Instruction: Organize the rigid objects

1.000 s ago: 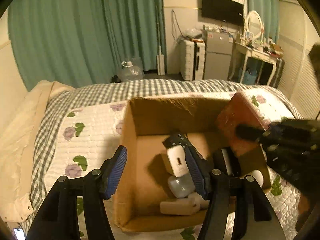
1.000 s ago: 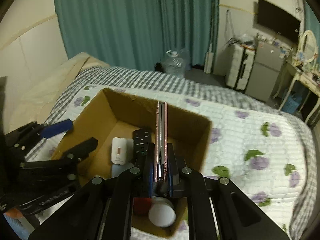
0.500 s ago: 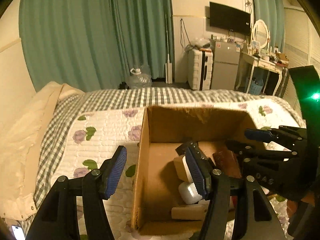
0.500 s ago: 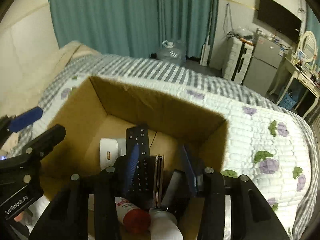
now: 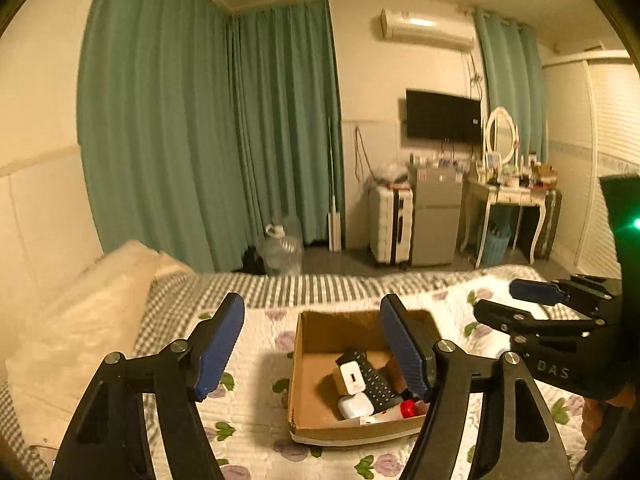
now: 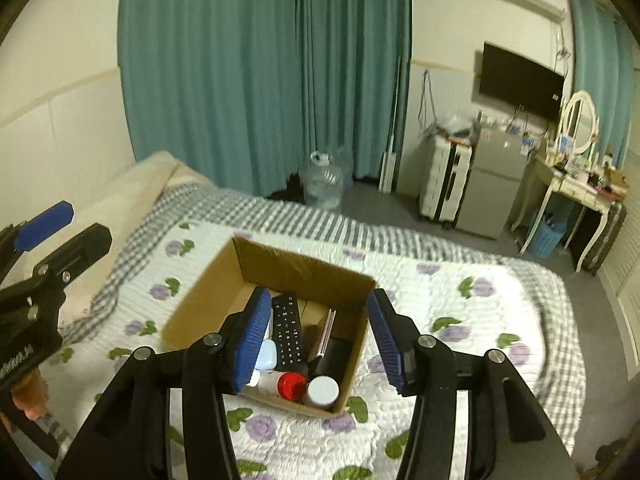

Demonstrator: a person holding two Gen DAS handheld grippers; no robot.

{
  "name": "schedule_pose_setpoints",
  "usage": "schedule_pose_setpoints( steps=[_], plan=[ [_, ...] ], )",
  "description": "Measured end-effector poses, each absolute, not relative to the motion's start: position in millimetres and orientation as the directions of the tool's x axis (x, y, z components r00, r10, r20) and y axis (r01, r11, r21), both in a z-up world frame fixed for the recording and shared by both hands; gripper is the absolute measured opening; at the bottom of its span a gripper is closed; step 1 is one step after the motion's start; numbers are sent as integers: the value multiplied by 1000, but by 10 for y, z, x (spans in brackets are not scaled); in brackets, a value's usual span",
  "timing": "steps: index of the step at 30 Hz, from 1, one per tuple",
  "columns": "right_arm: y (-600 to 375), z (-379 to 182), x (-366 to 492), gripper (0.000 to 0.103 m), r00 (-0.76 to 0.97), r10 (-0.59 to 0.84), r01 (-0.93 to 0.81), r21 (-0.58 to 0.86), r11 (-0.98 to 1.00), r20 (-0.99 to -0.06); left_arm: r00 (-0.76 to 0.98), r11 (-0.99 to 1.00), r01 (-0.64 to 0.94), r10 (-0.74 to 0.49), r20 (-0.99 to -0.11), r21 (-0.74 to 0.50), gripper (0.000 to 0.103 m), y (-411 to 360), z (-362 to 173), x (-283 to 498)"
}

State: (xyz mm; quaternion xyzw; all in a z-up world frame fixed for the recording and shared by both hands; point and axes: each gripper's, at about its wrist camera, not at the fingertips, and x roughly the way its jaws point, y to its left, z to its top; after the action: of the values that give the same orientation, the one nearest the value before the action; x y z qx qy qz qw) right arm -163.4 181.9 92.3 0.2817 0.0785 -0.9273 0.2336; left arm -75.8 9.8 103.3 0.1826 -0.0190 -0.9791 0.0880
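An open cardboard box (image 5: 310,376) (image 6: 200,300) sits on the bed. Inside lie a black remote (image 6: 287,330) (image 5: 370,380), a white charger (image 5: 352,378), a white case (image 5: 355,406), a red-capped tube (image 6: 280,384), a white-capped jar (image 6: 322,392) and a thin pink notebook (image 6: 326,332) standing on edge. My left gripper (image 5: 312,348) is open and empty, raised above and before the box. My right gripper (image 6: 318,336) is open and empty, above the box's near side. Each gripper shows in the other's view: the right one (image 5: 516,300), the left one (image 6: 60,224).
The box rests on a white floral quilt (image 6: 440,300) with a grey checked border (image 6: 304,224). A cream pillow (image 5: 88,312) lies at left. Beyond the bed are green curtains (image 5: 208,140), a water jug (image 6: 322,184), a suitcase (image 5: 390,224), a small fridge (image 5: 438,216) and a dressing table (image 5: 508,196).
My right gripper opened, let go of the pink notebook in the box and rose. Both grippers have pulled up and back; the box now looks smaller and lower.
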Motion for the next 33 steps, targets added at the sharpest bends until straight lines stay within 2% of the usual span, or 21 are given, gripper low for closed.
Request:
schedule_pose_setpoints(
  steps=[3,5,9,11,14,19,25,33],
  plan=[
    [1919,1095,-1348,54,-766,-389,466,-25,-884,-513,-934,-983,172,-184,-307,65,78,129,1160,-522],
    [1994,1171,-1159,66,-780,-397,460,-13,-888,-483,-942,-983,171,-183,-280,68,78,147,1199,-404],
    [2071,1206,-950,79,-814,-383,428,-6,-904,-437,-946,-982,180,-189,-262,60,78,129,1185,-288],
    [2081,1176,-903,94,-822,-379,418,3,-909,-425,-950,-984,173,-178,-258,45,78,112,1127,-281],
    [2046,1064,-910,103,-822,-385,417,18,-909,-420,-948,-986,154,-165,-271,59,78,117,968,-307],
    [2009,703,-924,103,-847,-401,412,44,-910,-350,-938,-984,168,-179,-297,64,78,117,630,-365],
    [2005,243,-1053,103,-843,-393,389,87,-917,-367,-924,-984,172,-176,-340,42,78,80,299,-521],
    [1983,-49,-1170,103,-846,-333,349,41,-936,-416,-899,-986,163,-166,-404,43,78,37,38,-581]
  ],
)
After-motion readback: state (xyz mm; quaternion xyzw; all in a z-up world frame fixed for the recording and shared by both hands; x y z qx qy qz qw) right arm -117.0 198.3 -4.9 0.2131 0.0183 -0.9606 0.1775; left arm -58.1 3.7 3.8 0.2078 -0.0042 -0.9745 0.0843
